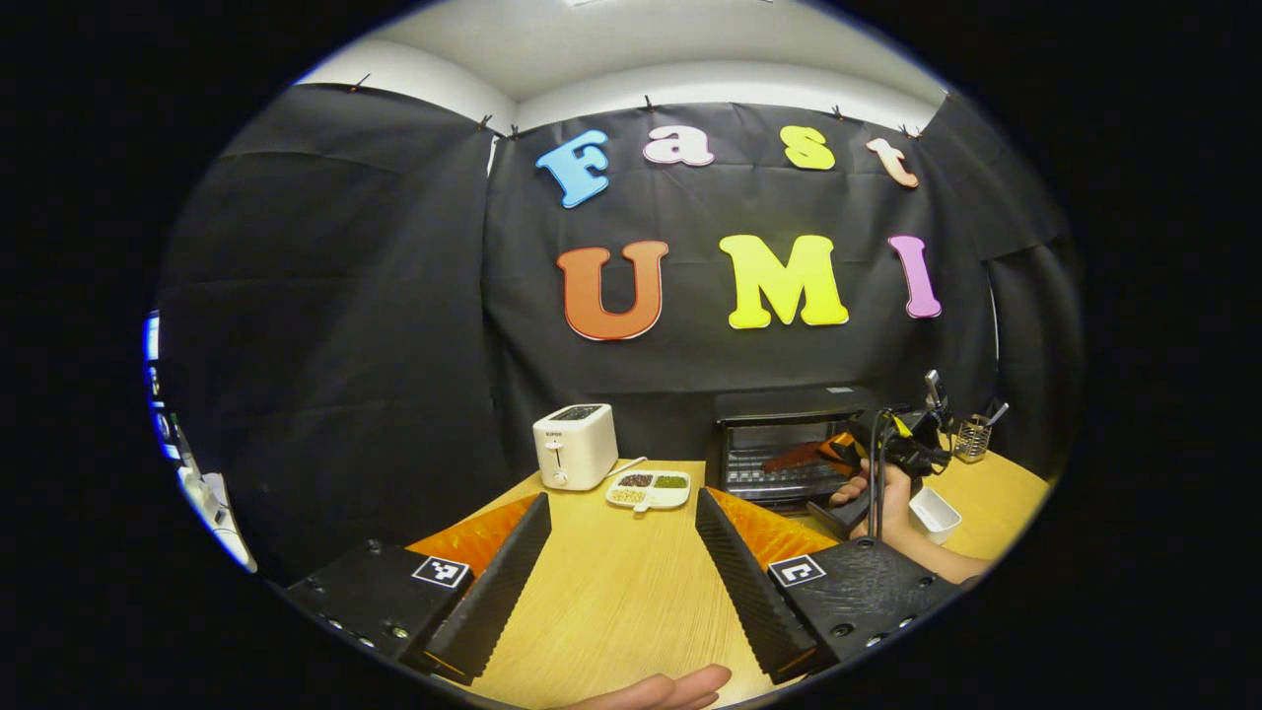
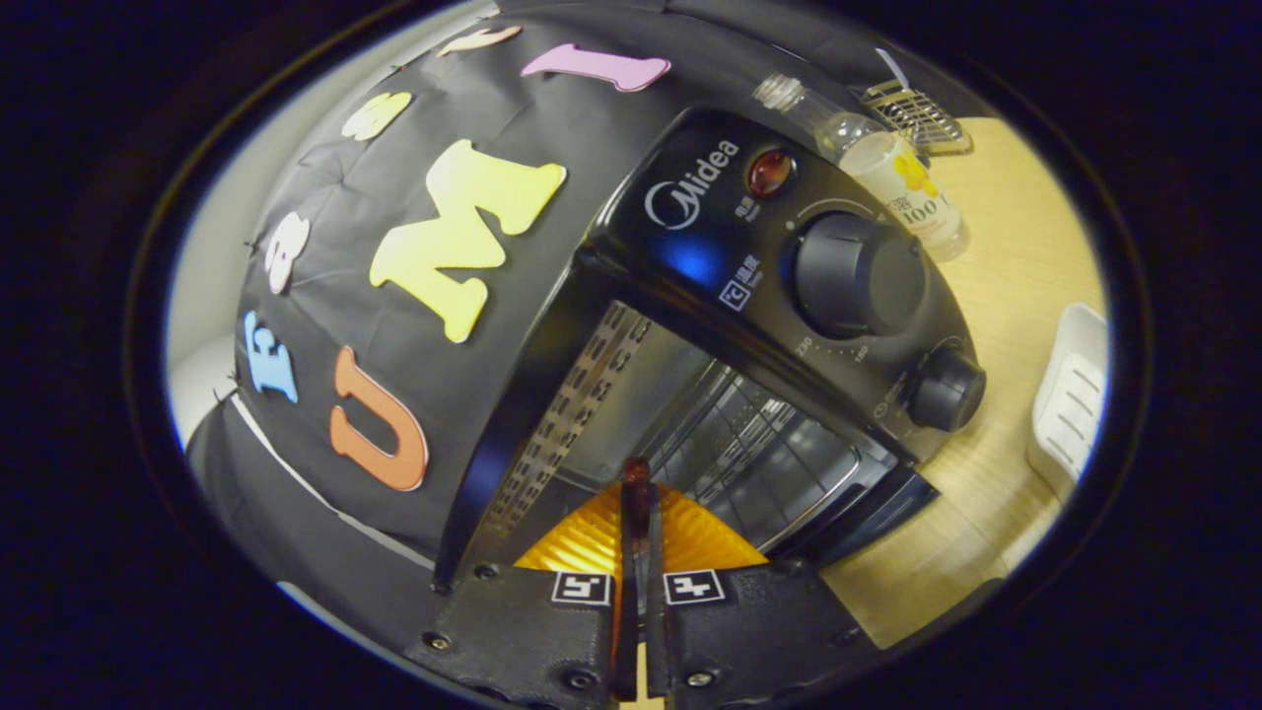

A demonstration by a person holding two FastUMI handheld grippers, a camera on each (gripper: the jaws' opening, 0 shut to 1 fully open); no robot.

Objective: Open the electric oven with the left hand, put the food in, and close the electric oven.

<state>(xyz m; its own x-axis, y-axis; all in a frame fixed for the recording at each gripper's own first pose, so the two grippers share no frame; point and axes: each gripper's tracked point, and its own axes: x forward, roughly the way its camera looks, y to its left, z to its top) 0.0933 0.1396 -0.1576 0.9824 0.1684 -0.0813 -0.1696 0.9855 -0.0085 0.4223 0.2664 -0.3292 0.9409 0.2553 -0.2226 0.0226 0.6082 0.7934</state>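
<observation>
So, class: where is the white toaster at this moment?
In the left gripper view, the white toaster stands at the table's far edge by the black cloth wall, just left of the divided snack dish.

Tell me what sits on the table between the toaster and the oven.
A divided snack dish lies on the wooden table between the toaster and the open oven, in the left gripper view.

The left gripper (image 1: 621, 567) is hovering low with its fingers (image 1: 498, 582) standing wide apart, gripping nothing. The right gripper (image 2: 639, 513) is tilting sideways, its fingers (image 2: 651, 552) pressing close together. A hand (image 1: 882, 498) is holding that gripper farther off.
</observation>
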